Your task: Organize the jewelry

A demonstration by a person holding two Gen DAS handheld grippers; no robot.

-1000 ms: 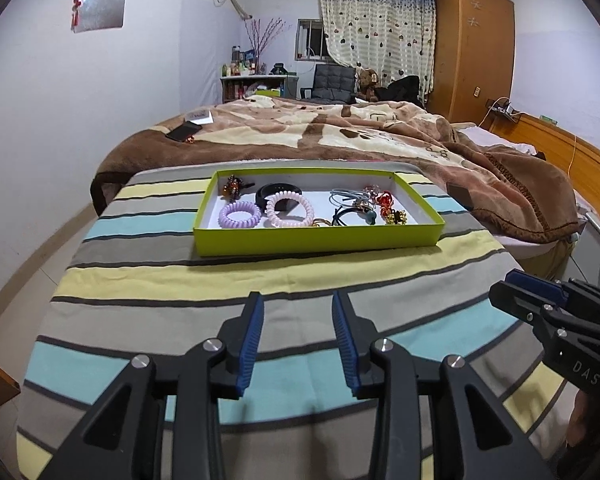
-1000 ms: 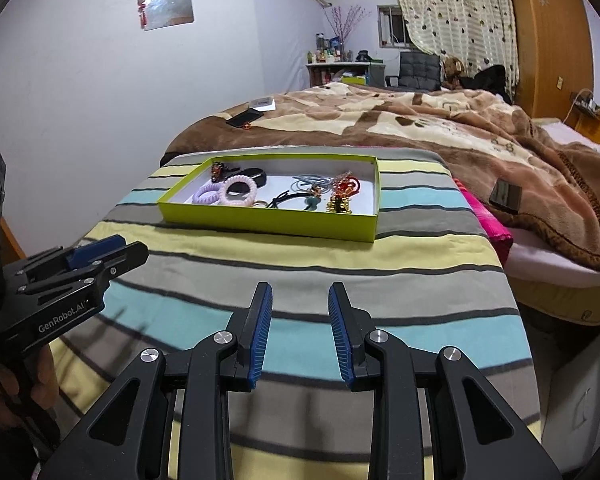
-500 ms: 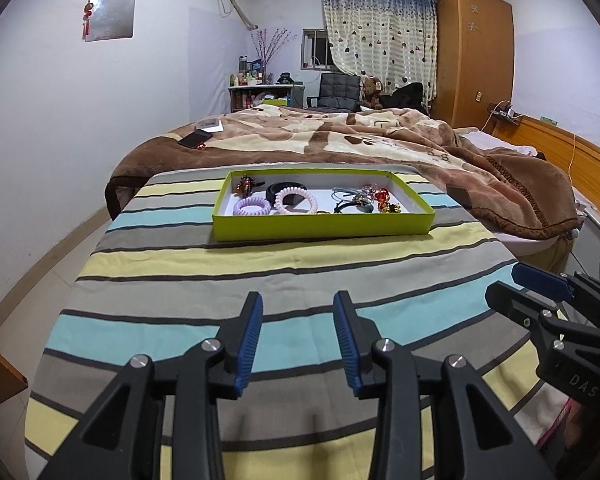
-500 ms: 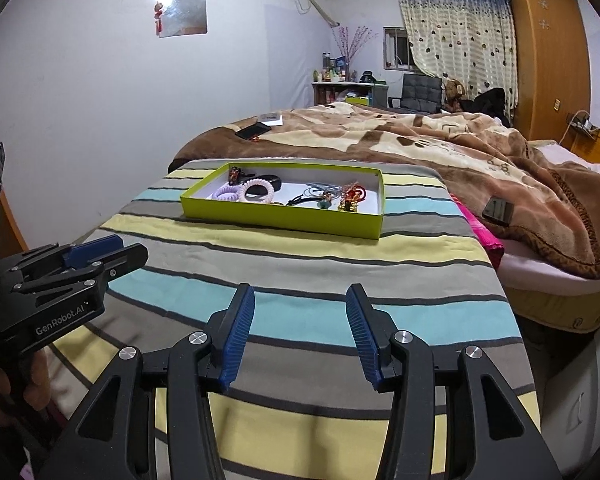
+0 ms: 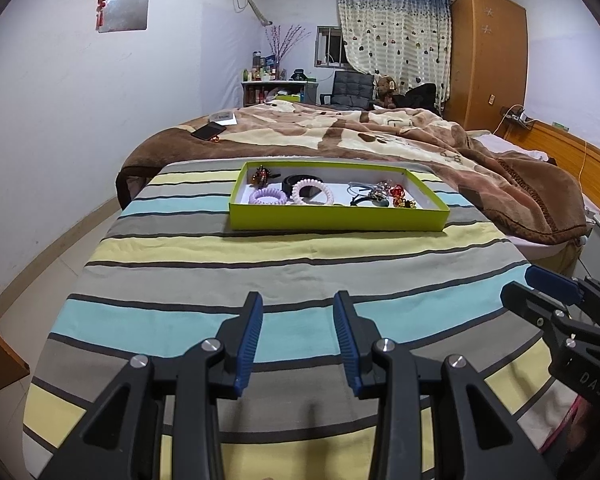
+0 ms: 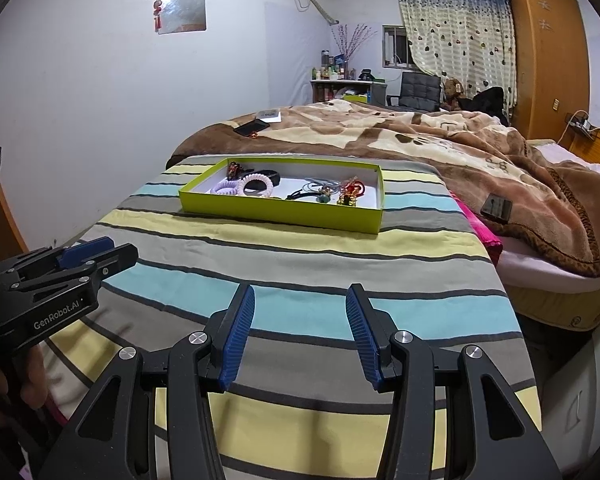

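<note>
A lime green tray [image 5: 336, 219] [image 6: 276, 213] lies far ahead on the striped cloth. In it lie a purple coil hair tie [image 5: 268, 197] [image 6: 226, 189], a pink coil hair tie [image 5: 313, 192] [image 6: 257, 184], a black band [image 5: 296, 179], a dark clip [image 5: 262, 175], blue-grey ties [image 5: 366, 192] and red-gold ornaments [image 5: 400, 196] [image 6: 350, 194]. My left gripper [image 5: 298, 336] is open and empty, low over the near cloth. My right gripper [image 6: 300, 330] is open wider and empty, also well short of the tray.
The striped cloth [image 5: 300, 264] covers a surface with edges left and right. A brown blanket [image 5: 380, 136] covers the bed behind, with a phone [image 5: 208, 132] on it. A small dark case [image 6: 496, 208] lies on the blanket at right. A wardrobe [image 5: 488, 60] stands far right.
Both grippers have drawn back from the tray, which now looks smaller and farther. My right gripper's jaws have opened wider. The jewelry in the tray has not moved.
</note>
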